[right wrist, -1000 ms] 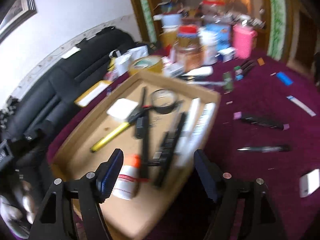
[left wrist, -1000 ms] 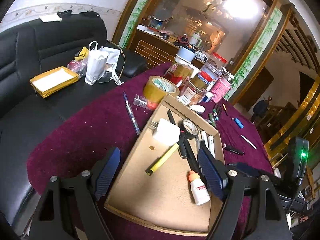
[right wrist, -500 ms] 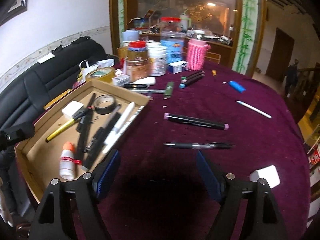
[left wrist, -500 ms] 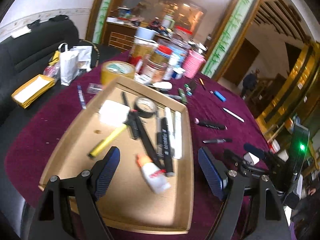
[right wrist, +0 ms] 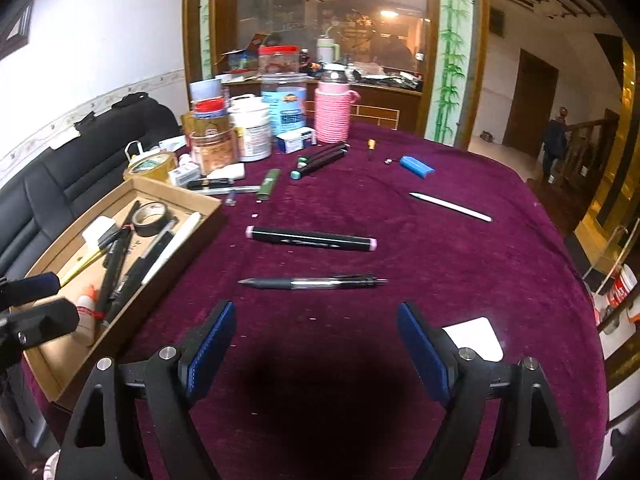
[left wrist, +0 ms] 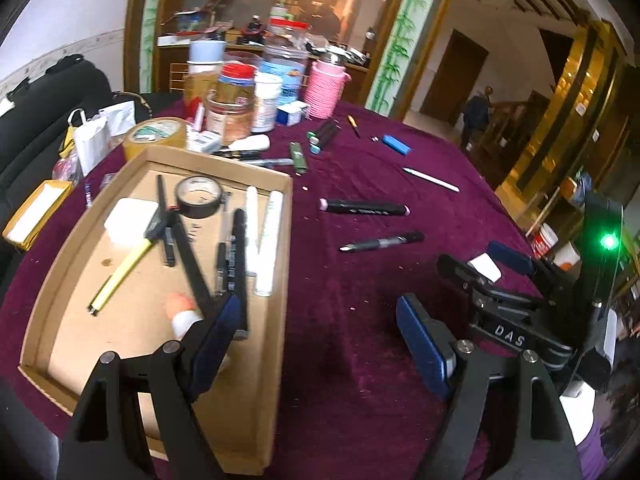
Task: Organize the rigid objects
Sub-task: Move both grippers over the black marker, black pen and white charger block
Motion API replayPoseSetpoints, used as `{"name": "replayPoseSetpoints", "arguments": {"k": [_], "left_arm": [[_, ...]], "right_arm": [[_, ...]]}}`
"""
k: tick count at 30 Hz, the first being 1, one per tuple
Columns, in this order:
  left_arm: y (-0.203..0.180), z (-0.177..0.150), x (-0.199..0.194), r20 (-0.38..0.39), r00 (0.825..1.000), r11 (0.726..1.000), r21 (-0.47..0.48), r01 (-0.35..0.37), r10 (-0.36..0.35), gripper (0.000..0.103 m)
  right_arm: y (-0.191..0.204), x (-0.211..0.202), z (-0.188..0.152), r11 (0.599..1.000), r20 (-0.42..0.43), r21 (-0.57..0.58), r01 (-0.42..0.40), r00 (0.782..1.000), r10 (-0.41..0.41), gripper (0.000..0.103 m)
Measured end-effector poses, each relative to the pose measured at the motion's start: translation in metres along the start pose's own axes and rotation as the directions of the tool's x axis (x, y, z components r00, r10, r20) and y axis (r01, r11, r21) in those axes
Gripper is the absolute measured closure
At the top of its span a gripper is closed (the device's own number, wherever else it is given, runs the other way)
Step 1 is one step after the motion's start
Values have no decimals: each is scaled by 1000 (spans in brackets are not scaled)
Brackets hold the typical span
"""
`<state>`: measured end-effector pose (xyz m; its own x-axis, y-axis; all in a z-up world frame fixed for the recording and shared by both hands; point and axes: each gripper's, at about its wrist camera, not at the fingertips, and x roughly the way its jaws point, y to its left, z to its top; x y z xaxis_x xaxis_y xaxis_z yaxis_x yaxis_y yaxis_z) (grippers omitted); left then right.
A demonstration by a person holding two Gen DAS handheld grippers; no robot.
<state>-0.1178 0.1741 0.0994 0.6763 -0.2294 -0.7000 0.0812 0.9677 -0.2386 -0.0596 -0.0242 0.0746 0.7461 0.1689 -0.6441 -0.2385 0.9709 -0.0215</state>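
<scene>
Right gripper [right wrist: 316, 344]: empty, jaws spread wide and opening further, tilted down over the bare purple tablecloth [right wrist: 440, 264].
Left gripper [left wrist: 318, 336]: wide and empty too; its left finger hangs over the near right corner of the cardboard tray [left wrist: 280, 320], its right finger over the cloth.
Just ahead of the right gripper: a clear pen [right wrist: 312, 282] lies crosswise, roughly centred on the gap between the fingers; it looks like the next thing to pick.
A little further: a black marker [right wrist: 312, 239] with pink ends, almost parallel to the pen and apart from it.
To the right, beside the right finger: a white card [right wrist: 476, 338] flat on the cloth.
Far right ahead: a white stylus [right wrist: 450, 207], then a blue lighter [right wrist: 417, 167].
Left of the right gripper: the tray, already holding pens, a roll of black tape [right wrist: 150, 218], a white block and a glue bottle [left wrist: 182, 314].
Step in hand, by my reading: reaching for the pen.
Doing it well: the pen lies across the gap, so roll the wrist until the fingers straddle its barrel. Come down at mid-length, close gently, and keep clear of the marker behind.
Risk: a round barrel may roll on the cloth.
</scene>
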Motion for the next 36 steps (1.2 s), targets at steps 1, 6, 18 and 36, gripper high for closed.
{"name": "replayPoseSetpoints", "arguments": {"k": [1,6,18,36], "left_arm": [[-4,0,3,-8,1000,1000,7,2,-2,23],[-22,-3,19,-46,999,999,38,13,-11,23],[-43,8,49,-106,994,997,82,10,-2,23],[-110,45,202,-238,962,882,471,-4,132,24]], "right_arm": [[-5,0,0,1000,-1,6,5,1000,-5,17],[-23,2,0,999,-2,20,27,1000,-27,16],[-119,26,3,976,-45,210,53,998,-45,14],[-197,45,-29,885,-57,465,-12,997,43,13]]}}
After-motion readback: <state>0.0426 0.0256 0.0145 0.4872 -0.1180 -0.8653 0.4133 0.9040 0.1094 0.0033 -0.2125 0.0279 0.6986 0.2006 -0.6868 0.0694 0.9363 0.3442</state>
